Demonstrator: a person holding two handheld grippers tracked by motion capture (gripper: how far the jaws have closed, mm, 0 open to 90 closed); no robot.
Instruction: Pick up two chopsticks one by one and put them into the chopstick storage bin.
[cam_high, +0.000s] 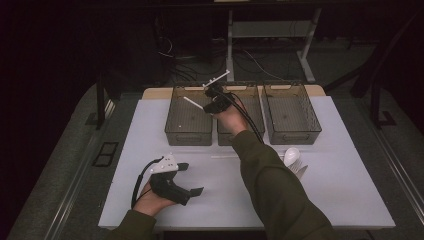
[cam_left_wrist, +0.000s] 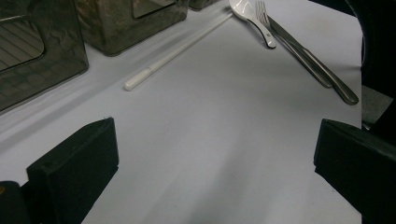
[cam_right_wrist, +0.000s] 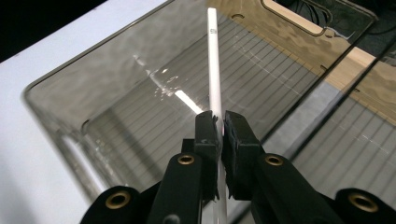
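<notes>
Chopstick (cam_right_wrist: 214, 70) is clamped in my right tongs (cam_right_wrist: 219, 122), hanging over the left bin (cam_right_wrist: 60, 100). Next imo: lower and let go. Left tongs (cam_left_wrist: 215, 154) wide open w/ nothing, over the table (cam_left_wrist: 224, 116).

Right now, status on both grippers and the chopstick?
Right gripper shut on white plastic chopstick, above left smoky bin. Left gripper open, low over table. Nothing blocking.
</notes>
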